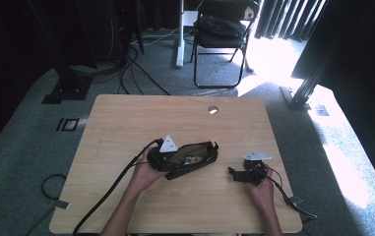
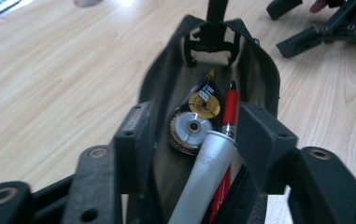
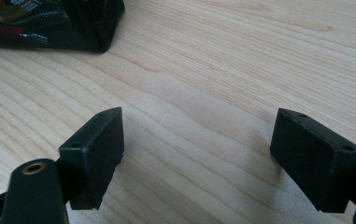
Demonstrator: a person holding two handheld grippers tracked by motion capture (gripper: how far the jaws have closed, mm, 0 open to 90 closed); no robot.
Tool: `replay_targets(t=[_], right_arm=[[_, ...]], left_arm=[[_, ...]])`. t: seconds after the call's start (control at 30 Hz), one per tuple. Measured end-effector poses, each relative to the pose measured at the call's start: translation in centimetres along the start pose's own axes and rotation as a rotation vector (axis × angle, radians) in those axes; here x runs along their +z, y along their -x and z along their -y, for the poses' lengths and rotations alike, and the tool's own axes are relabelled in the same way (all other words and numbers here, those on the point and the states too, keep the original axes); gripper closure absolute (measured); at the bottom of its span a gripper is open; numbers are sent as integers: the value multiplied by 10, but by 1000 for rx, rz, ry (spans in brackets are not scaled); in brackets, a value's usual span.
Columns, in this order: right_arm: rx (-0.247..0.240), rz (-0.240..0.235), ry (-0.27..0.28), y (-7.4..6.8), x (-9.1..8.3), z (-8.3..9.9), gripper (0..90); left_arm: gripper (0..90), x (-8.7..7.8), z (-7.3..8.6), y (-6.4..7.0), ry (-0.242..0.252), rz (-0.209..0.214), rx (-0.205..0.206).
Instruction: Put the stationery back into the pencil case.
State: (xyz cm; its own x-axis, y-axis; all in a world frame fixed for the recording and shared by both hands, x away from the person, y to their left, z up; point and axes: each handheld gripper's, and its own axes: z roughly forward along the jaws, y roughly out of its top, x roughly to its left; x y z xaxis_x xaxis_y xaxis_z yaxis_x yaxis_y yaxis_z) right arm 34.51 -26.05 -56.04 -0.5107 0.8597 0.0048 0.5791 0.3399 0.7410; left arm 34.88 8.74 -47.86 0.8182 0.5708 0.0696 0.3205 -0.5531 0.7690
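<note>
Black pencil pouch (image 1: 192, 158) found near the centre of the table (image 1: 126, 118), mouth open, with a grey pen (image 2: 203, 179), a red pen (image 2: 229, 112) and a correction-tape roller (image 2: 196, 119) already lying inside; judged well along with loading, zipping shut not yet done. Long axis set left to right, far end tilted slightly away. Left gripper (image 2: 192, 140) spread about the pouch's left end, firm clamp not confirmable; right gripper (image 3: 196, 158) wide and empty, resting right of the pouch.
</note>
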Motion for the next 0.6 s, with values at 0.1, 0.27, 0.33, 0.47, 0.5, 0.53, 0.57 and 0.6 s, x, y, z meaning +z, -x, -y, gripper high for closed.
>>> replay_targets(t=[0.1, 0.27, 0.33, 0.47, 0.5, 0.53, 0.57, 0.6], right_arm=[[0, 0, 0, 0, 0, 0, 174], [2, 0, 1, 0, 0, 0, 174], [1, 0, 0, 0, 0, 0, 174], [1, 0, 0, 0, 0, 0, 174], [0, 0, 0, 0, 0, 0, 174], [1, 0, 0, 0, 0, 0, 174], [1, 0, 1, 0, 0, 0, 174], [1, 0, 0, 0, 0, 0, 174]], left_arm=[[446, -9, -1, 1, 19, -15, 4], [442, -23, -4, 5, 46, -33, 16], [442, -28, -5, 6, 57, -37, 19], [442, -37, -4, 5, 71, -47, 16], [442, -39, -3, 4, 74, -50, 12], [442, -41, -2, 3, 73, -57, 13], [438, -42, -1, 2, 72, -61, 8], [436, -44, 0, 0, 70, -65, 5]])
